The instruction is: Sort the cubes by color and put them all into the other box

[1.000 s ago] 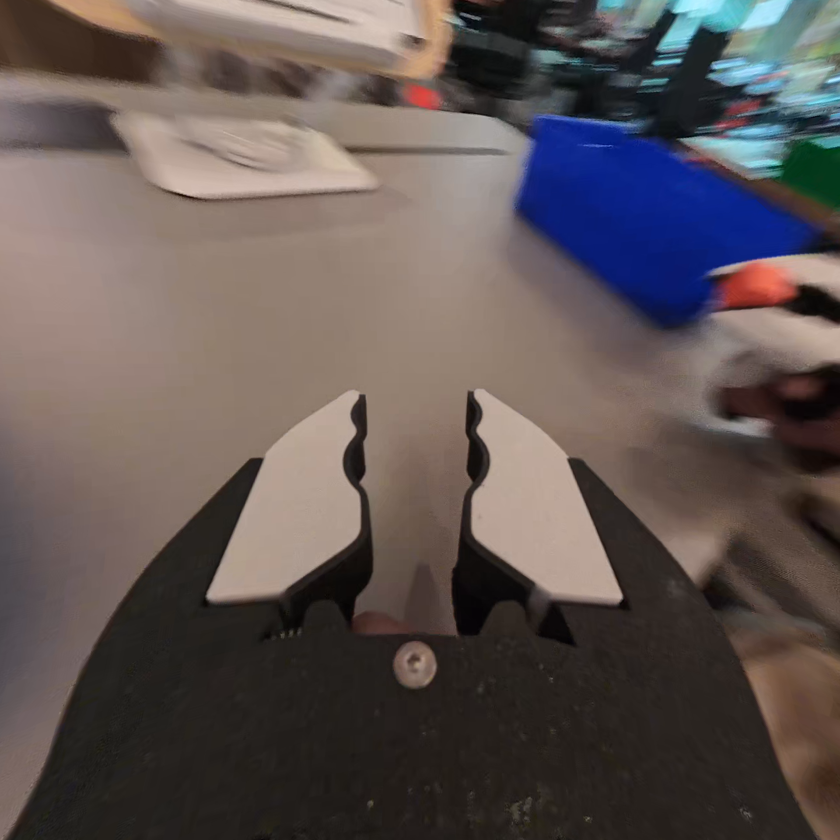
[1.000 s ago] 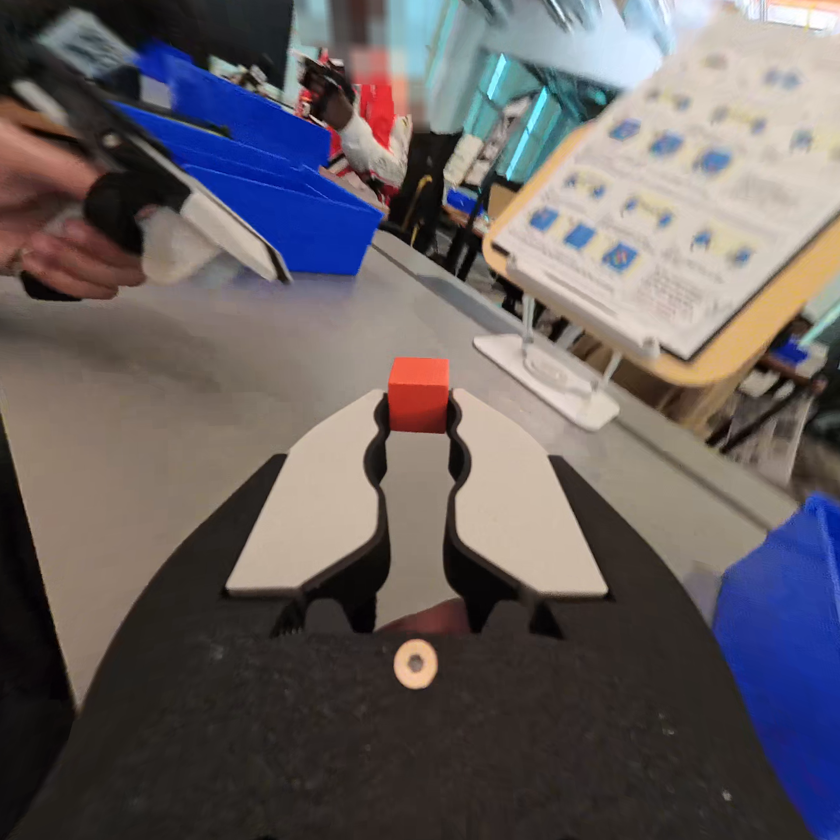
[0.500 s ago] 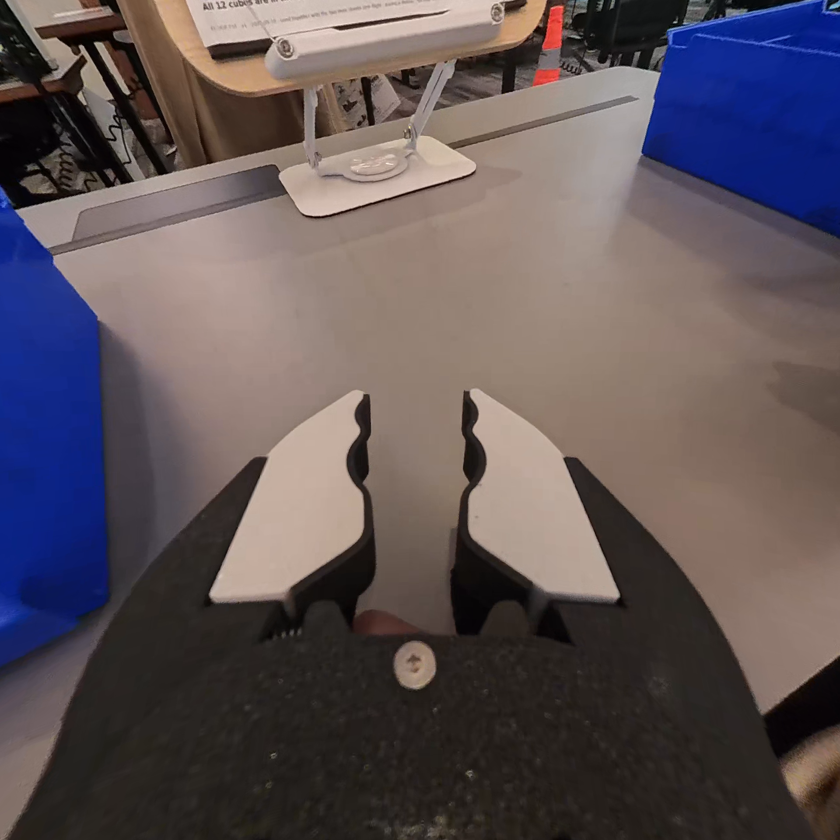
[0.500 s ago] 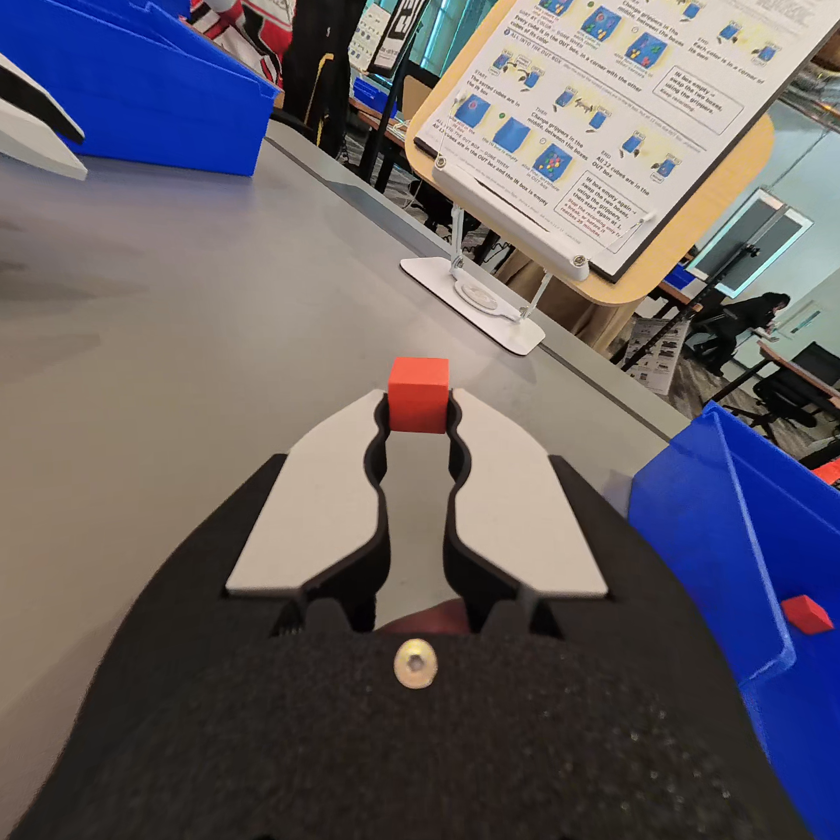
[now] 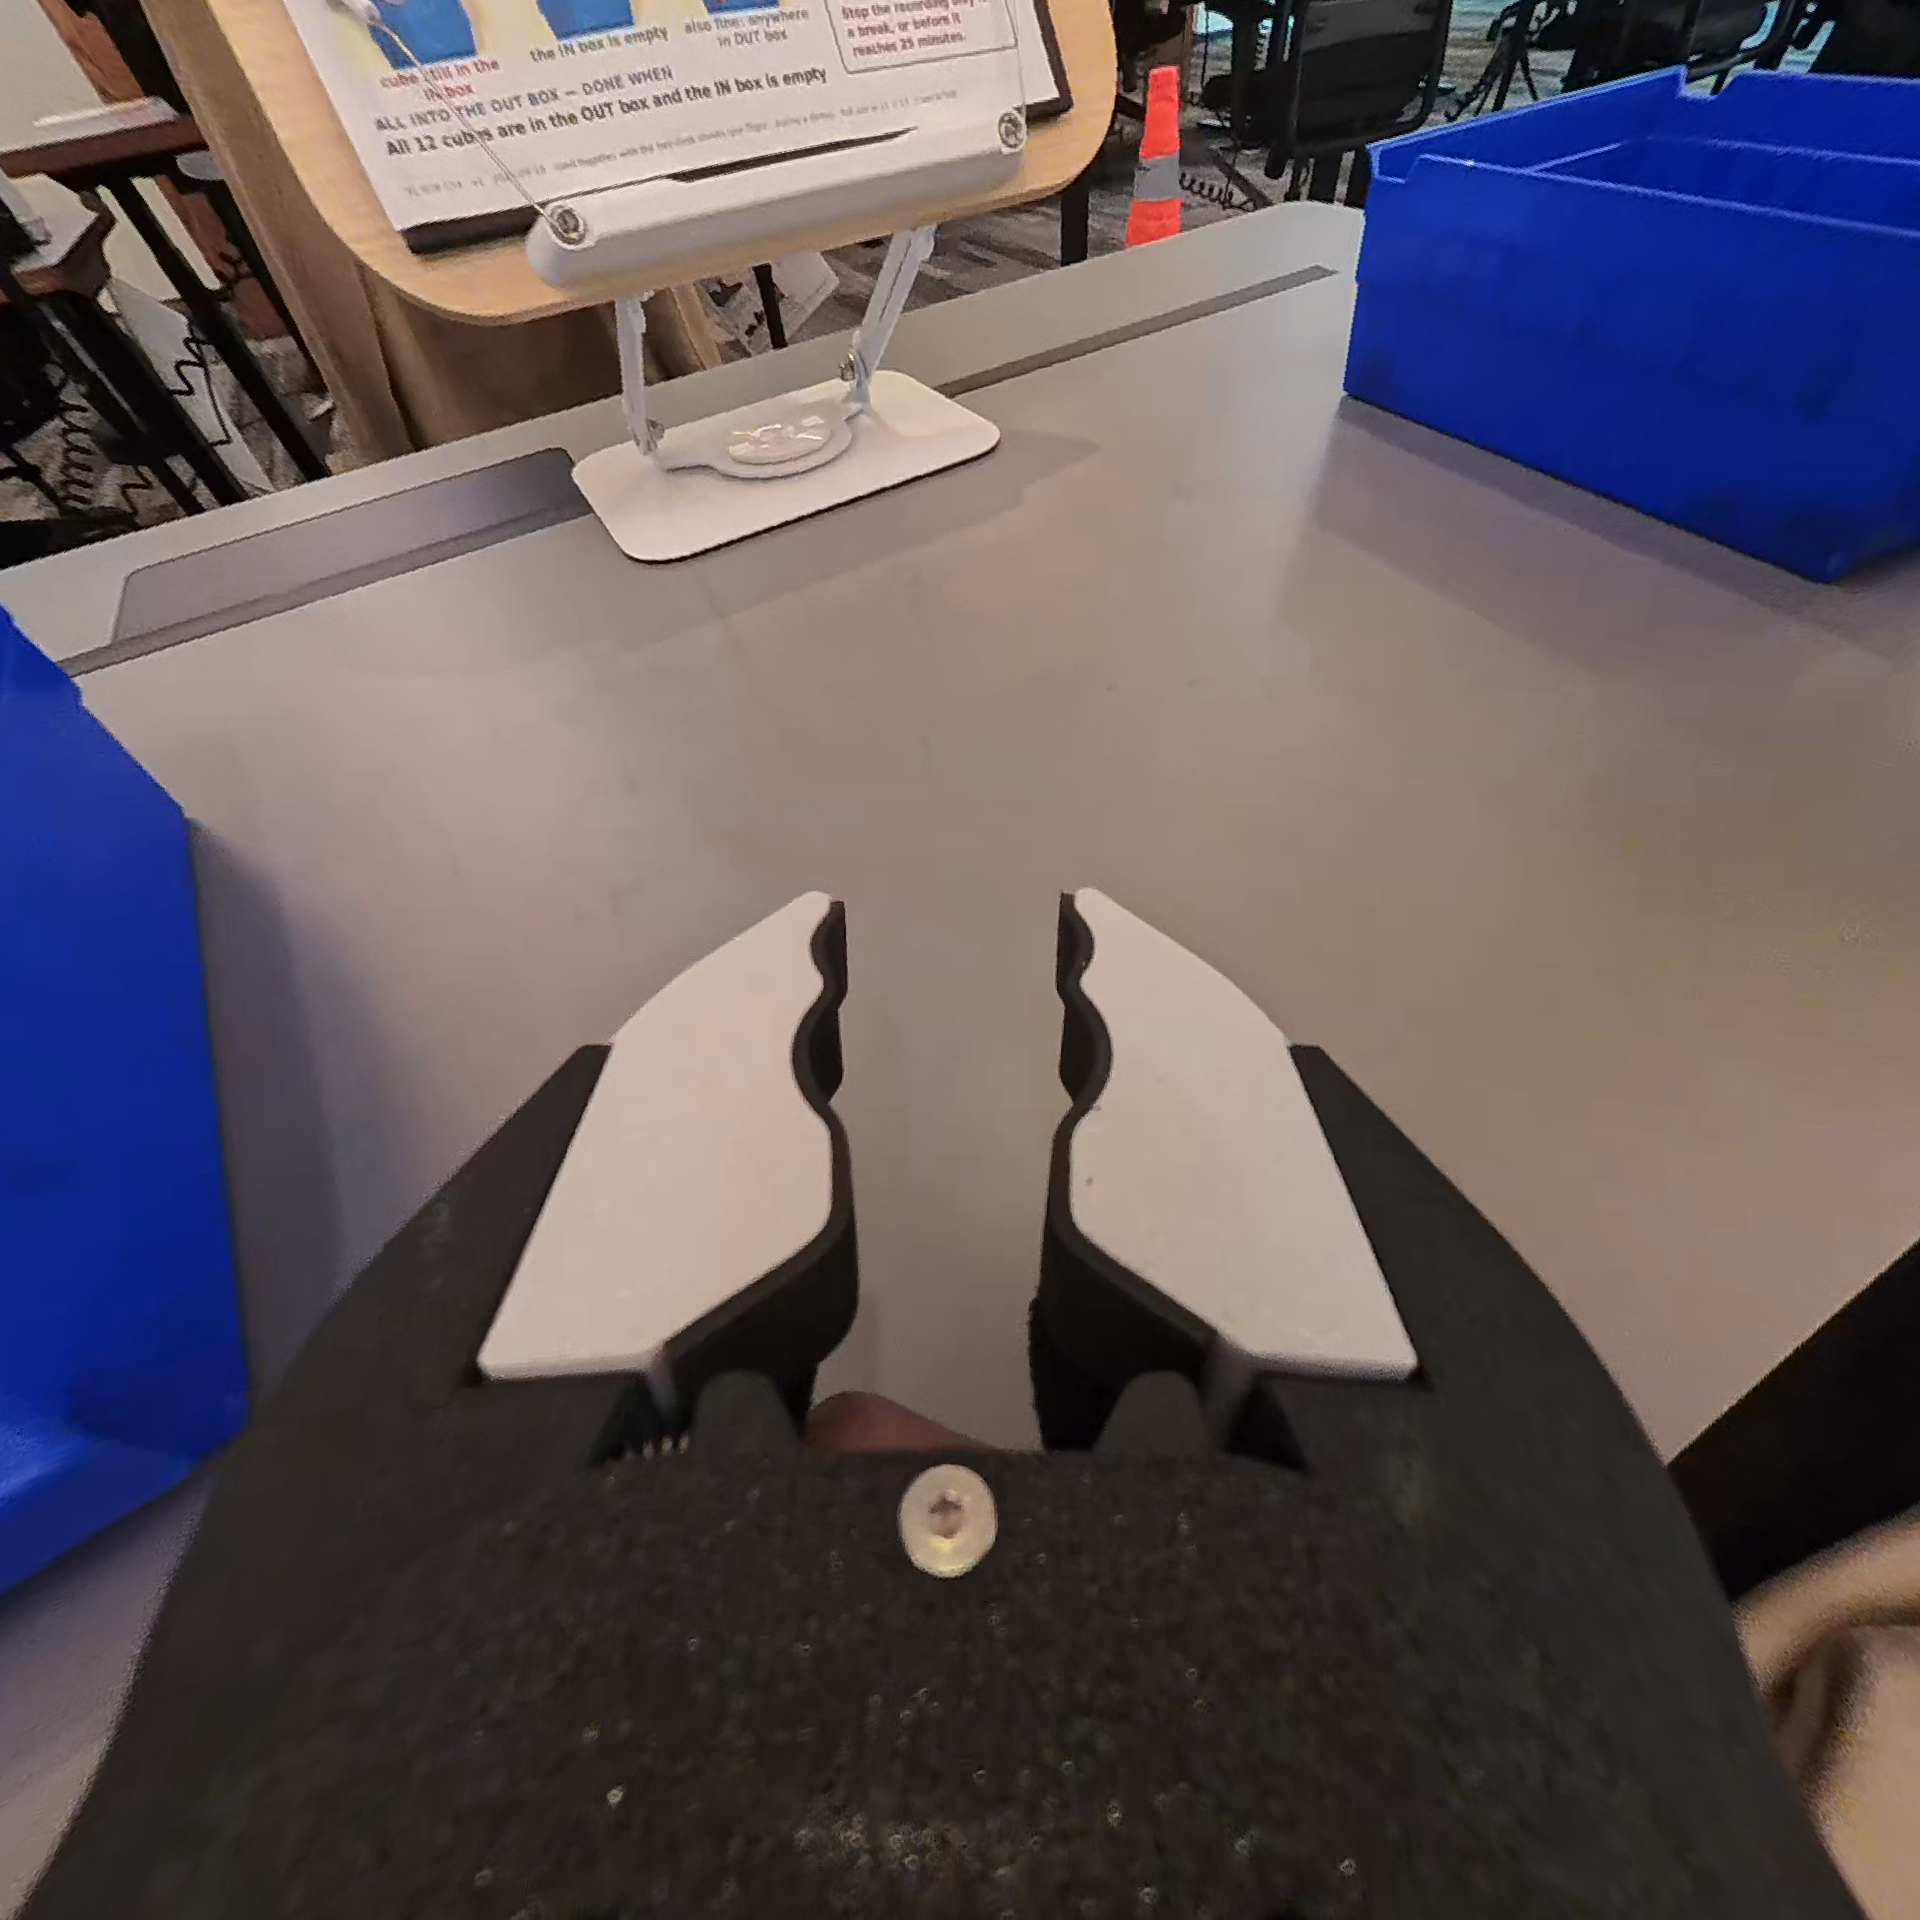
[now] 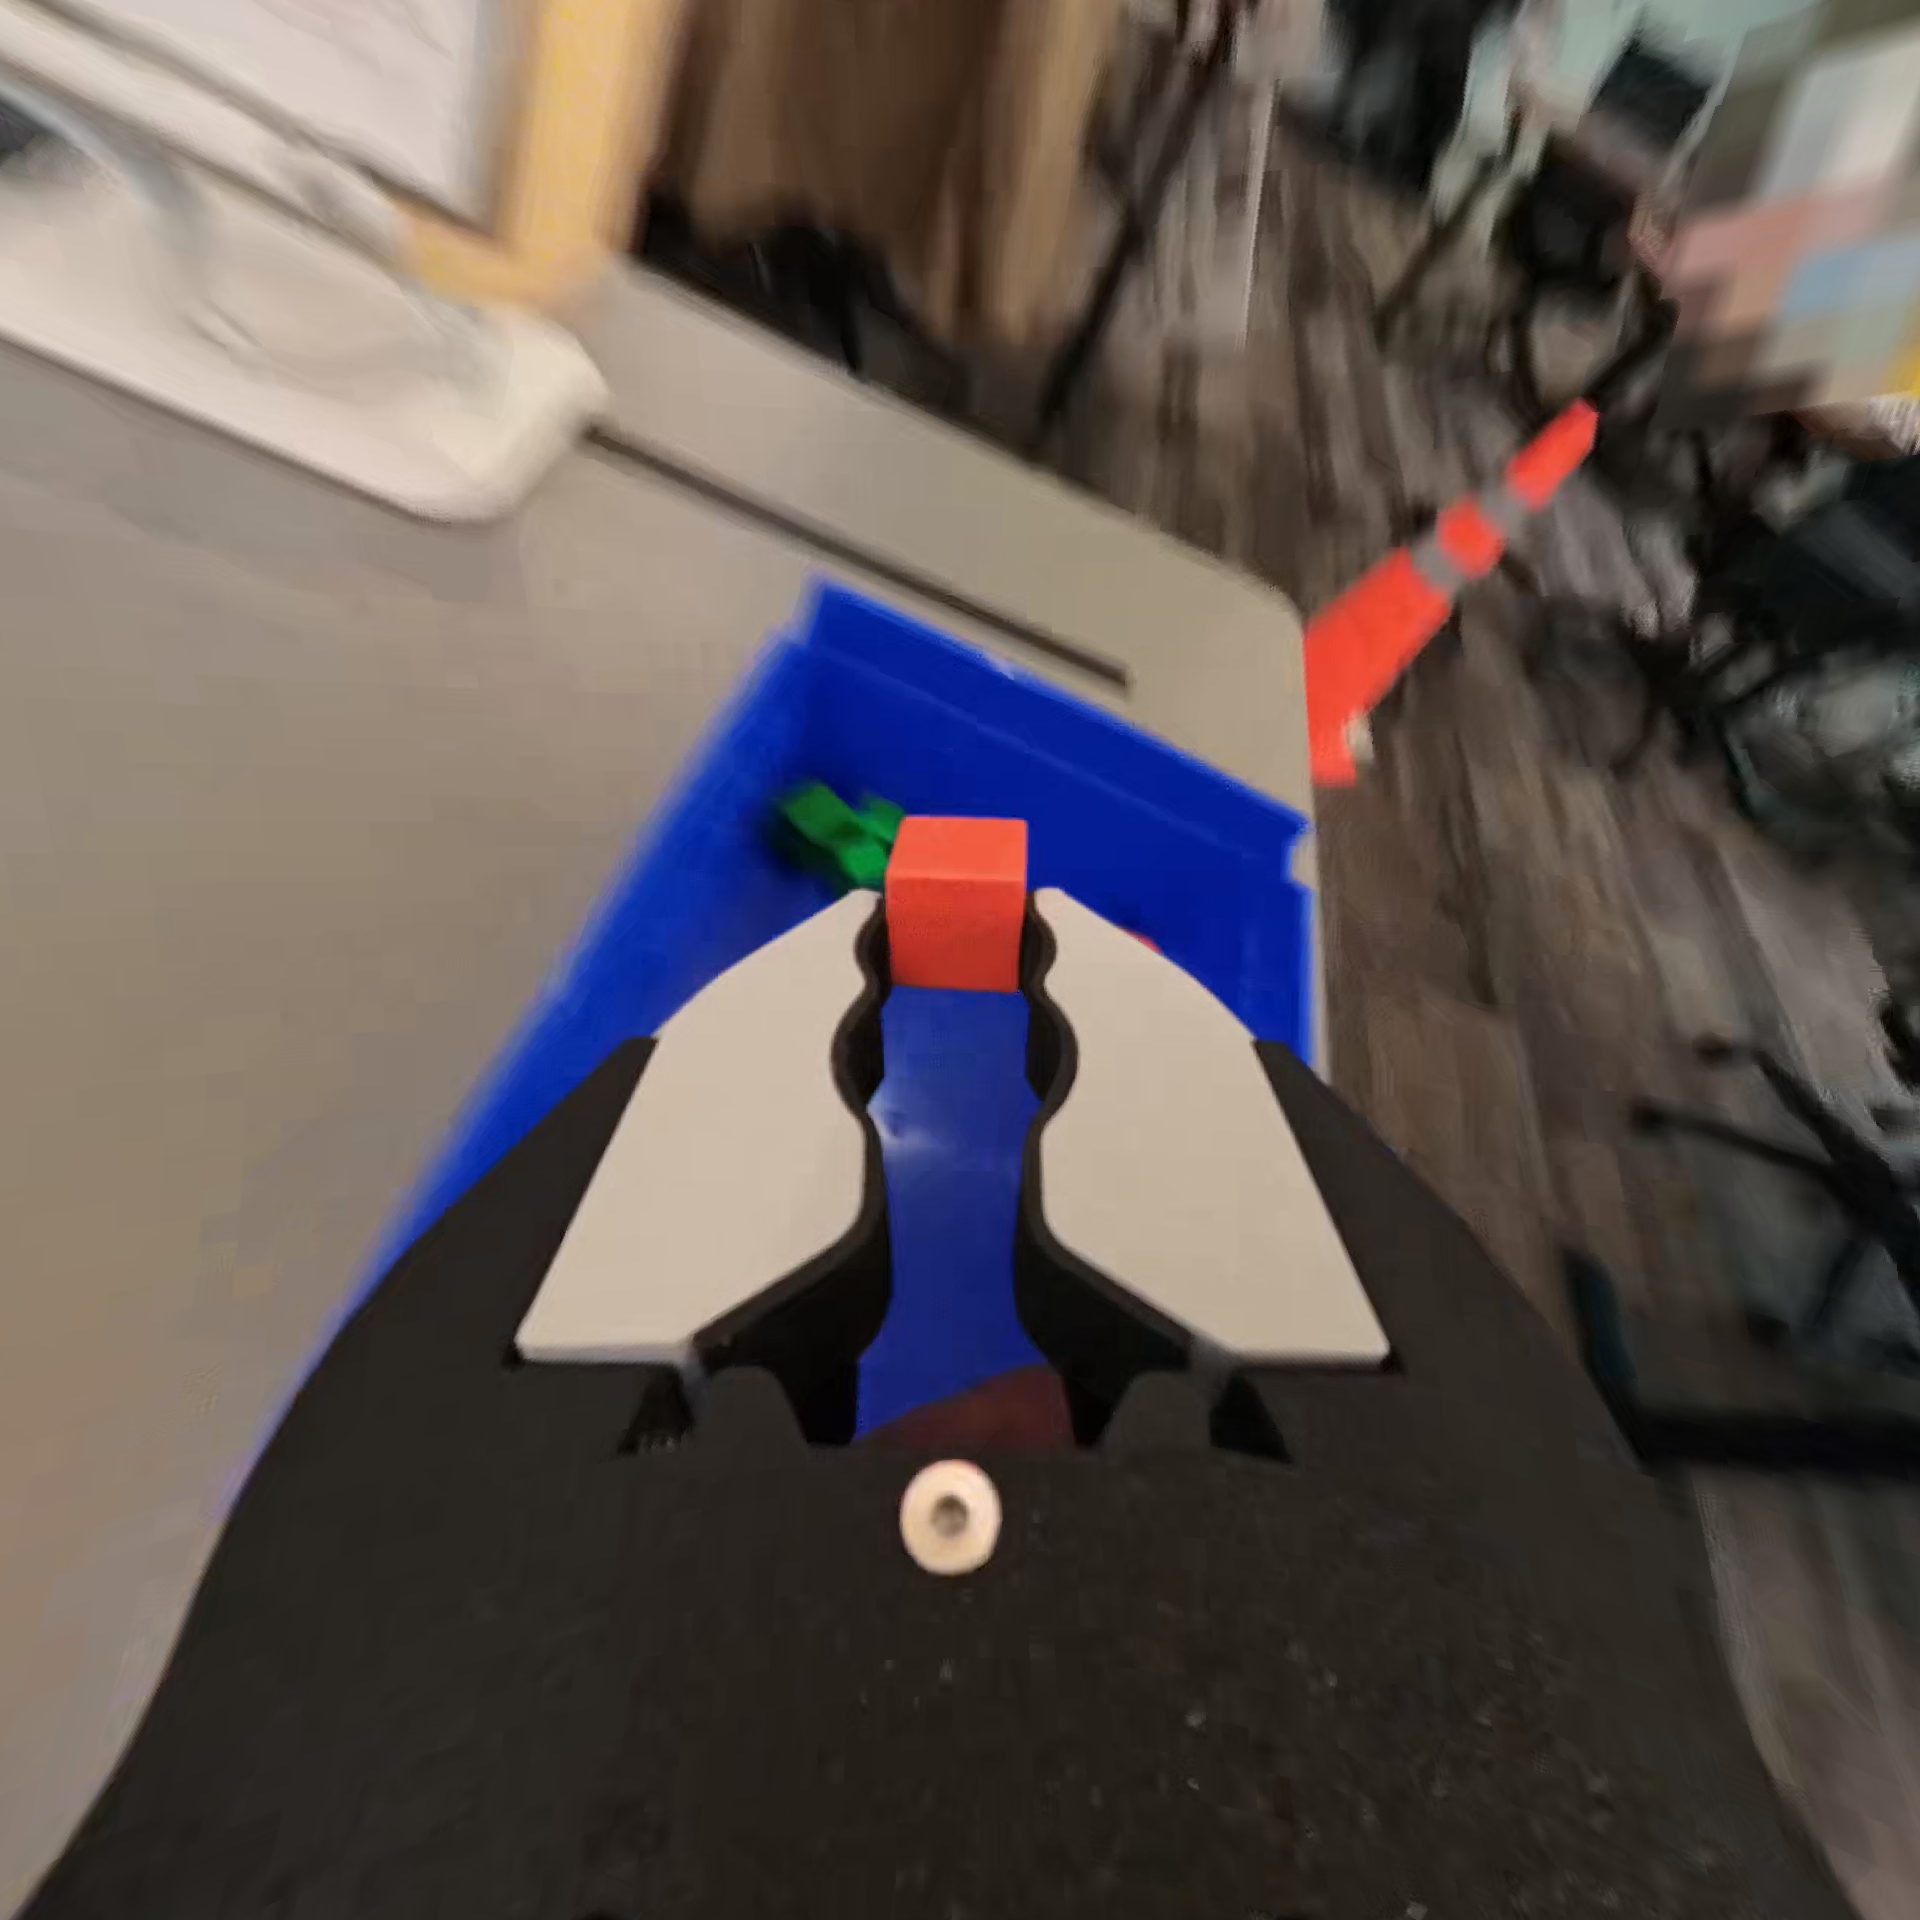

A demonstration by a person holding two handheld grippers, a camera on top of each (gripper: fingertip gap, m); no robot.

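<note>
The right gripper (image 6: 956, 902) is pinching a red cube (image 6: 956, 902) at its very tips, above the blue box (image 6: 1091, 790) where green cubes (image 6: 836, 826) are sitting. That shallow grip could slip, dropping red among green. The left gripper (image 5: 951, 914) is hanging parted, empty.

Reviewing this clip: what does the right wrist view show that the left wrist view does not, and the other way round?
Only the right wrist view: the right tool shut on a red cube, above a blue box with green cubes in a far corner.

Only the left wrist view: the left tool open and empty over the grey table, and a second blue box at the left edge.

Both: the instruction board's white stand, blurred in the right view, and an orange cone beyond the table.
</note>
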